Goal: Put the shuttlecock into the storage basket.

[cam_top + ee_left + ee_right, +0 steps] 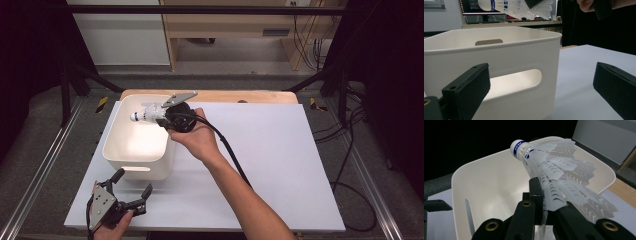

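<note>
Two grippers are in play, and I take the views in turn.

High view first: my right gripper point(159, 116) hangs over the far side of the white plastic bin point(116, 162), clenched on a white shuttlecock point(146, 114) whose cork end points out over the bin's interior. My left gripper point(131, 188) rests near the front edge of the white table sheet point(280, 165), just in front of the bin, jaws spread and holding nothing. The black cable point(230, 155) trails along my right forearm; I judge it could snag the bin's rim if I swing wide.

Left gripper view: both jaws stand wide apart, the bin wall with its handle slot point(524, 78) close ahead. The shuttlecock point(516, 6) sits high above the rim, so it is clear of the wall. A monitor point(471, 6) glows on a desk behind. My worry here is that nudging this gripper forward would shove the light bin out from under the drop.

Right gripper view: the jaws pinch only the thin plastic skirt point(564, 182), not the cork point(517, 147). That skirt is flimsy; I judge too hard a squeeze could crease it, and on release the vanes may cling to a pad and hang instead of falling. The cork end lies over the bin's open interior point(499, 192), so nothing blocks a drop, though a shuttlecock this light could bounce or drift toward the rim.
</note>
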`<state>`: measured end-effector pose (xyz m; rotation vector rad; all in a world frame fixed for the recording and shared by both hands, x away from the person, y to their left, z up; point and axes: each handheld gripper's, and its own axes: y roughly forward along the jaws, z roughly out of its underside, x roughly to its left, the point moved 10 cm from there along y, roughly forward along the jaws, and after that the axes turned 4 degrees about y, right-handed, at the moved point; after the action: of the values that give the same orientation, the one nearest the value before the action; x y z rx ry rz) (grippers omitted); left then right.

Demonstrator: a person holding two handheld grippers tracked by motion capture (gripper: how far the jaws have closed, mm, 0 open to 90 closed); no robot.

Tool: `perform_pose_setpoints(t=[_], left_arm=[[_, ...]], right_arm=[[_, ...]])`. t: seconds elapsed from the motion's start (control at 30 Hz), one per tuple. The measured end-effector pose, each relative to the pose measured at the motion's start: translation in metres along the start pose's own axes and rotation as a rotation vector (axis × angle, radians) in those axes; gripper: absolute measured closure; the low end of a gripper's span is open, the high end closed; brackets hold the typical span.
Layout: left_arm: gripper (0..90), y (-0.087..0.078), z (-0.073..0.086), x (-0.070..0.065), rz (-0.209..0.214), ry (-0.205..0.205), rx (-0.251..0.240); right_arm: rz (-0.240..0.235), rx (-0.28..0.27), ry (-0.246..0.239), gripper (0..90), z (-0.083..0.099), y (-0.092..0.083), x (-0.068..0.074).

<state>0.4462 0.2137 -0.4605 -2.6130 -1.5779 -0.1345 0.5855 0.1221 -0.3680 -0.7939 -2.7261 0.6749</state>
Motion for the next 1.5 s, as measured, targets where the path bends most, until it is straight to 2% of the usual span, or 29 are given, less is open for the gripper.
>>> perform_pose_setpoints(t=[0.67, 1.5], left_arm=[[1.0, -0.001, -0.001, 0.002, -0.007, -0.006, -0.007], [1.0, -0.004, -0.002, 0.008, -0.02, -0.023, -0.016]], right_arm=[[-0.016, 0.019, -0.019, 89.3, 0.004, 0.013, 0.01], [-0.018, 0.05, -0.049, 89.3, 0.007, 0.026, 0.015]])
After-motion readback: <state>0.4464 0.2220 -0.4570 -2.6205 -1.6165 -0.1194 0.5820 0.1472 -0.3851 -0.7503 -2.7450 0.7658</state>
